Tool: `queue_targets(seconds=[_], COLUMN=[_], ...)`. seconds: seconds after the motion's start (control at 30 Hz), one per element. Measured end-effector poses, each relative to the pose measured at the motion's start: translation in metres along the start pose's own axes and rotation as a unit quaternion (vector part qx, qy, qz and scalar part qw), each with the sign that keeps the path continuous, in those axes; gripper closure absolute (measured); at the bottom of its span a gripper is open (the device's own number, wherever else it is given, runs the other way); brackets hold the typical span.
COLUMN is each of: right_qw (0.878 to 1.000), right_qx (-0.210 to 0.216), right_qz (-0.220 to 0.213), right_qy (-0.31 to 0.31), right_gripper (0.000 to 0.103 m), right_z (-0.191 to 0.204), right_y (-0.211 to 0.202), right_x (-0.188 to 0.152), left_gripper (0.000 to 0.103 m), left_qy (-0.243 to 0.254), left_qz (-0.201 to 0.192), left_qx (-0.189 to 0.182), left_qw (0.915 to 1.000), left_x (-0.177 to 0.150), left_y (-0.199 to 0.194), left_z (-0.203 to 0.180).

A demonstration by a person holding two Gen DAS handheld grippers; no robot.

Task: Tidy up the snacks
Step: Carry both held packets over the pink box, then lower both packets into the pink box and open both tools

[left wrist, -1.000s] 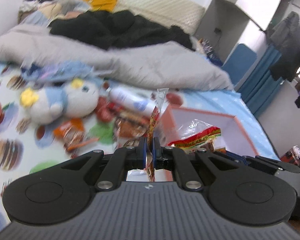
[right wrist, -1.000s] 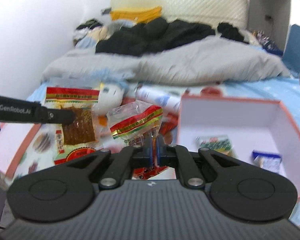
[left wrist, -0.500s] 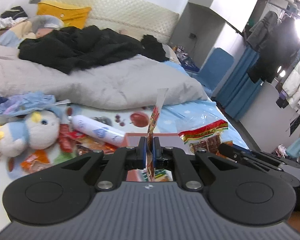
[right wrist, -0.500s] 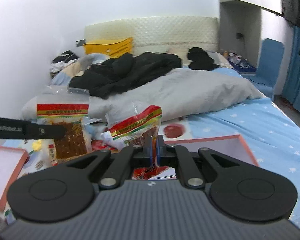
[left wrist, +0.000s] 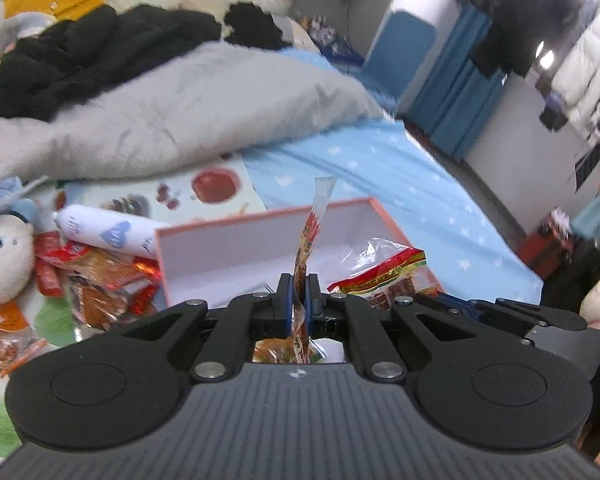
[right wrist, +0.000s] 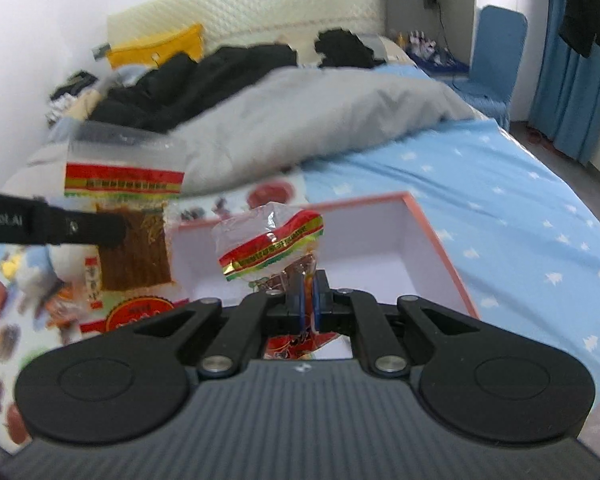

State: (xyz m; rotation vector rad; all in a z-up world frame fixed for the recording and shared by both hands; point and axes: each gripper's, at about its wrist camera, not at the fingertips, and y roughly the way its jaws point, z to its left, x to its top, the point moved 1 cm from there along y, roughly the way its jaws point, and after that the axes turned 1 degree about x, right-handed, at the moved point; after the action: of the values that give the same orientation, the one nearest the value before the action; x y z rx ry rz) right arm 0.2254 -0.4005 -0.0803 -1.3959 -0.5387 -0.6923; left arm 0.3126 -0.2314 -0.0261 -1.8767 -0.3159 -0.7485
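My left gripper point(left wrist: 299, 300) has its jaws pressed together on a flat snack packet point(left wrist: 307, 240), held edge-on and upright; in the right wrist view the same packet point(right wrist: 124, 216) shows face-on at 9 o'clock. Behind it, toward 12 o'clock, lies the open pink box point(left wrist: 228, 248), white inside. At 9 o'clock I see loose snack wrappers point(left wrist: 100, 280), a white tube point(left wrist: 104, 232) and a plush toy point(left wrist: 2, 256) on the bed. My right gripper point(right wrist: 309, 300) pinches a crumpled snack bag point(right wrist: 272, 244); this bag hangs over the box point(right wrist: 420, 248); in the left wrist view it point(left wrist: 384, 272) sits at 3 o'clock.
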Motion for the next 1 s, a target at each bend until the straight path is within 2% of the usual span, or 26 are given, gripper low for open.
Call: queue_targets(seconds=[0.27,0.43,0.57,0.6,0.67,0.7,0.73,1.0], right_qw=[0.998,0.997,0.997,0.996,0.997,0.997,0.997,0.998], right_qx=[-0.006,-0.004,-0.002,-0.004,-0.015,-0.019,-0.018,-0.012], right_qz=[0.056,0.072,0.076,0.077,0.075,0.073,0.073,0.042], right_qy=[0.018,0.031,0.032,0.032,0.026,0.025,0.026,0.038], right_gripper=[0.095,0.093,0.082,0.076,0.056,0.052,0.05,0.05], right_z=[-0.026,-0.034,-0.039,-0.038,-0.036,-0.036,-0.036,-0.037], right_y=[0.036,0.045,0.049,0.049,0.048,0.047,0.047,0.026], right_x=[-0.037,-0.05,-0.05,-0.051,-0.052,-0.053,-0.054,-0.042], left_gripper=[0.096,0.096,0.095,0.093,0.076,0.062,0.055,0.053], left_qy=[0.013,0.012,-0.001,0.001,0.012,0.016,0.018,0.028], left_qz=[0.061,0.084,0.087,0.089,0.09,0.085,0.077,0.028], left_qx=[0.009,0.014,0.01,0.012,0.03,0.036,0.036,0.028], left_qw=[0.998,0.9963,0.9961,0.996,0.9955,0.9956,0.9962,0.9988], left_x=[-0.016,-0.027,-0.032,-0.033,-0.033,-0.032,-0.031,-0.02], left_y=[0.06,0.082,0.087,0.087,0.087,0.085,0.081,0.043], left_z=[-0.007,-0.004,0.002,0.002,0.001,0.001,0.0,-0.002])
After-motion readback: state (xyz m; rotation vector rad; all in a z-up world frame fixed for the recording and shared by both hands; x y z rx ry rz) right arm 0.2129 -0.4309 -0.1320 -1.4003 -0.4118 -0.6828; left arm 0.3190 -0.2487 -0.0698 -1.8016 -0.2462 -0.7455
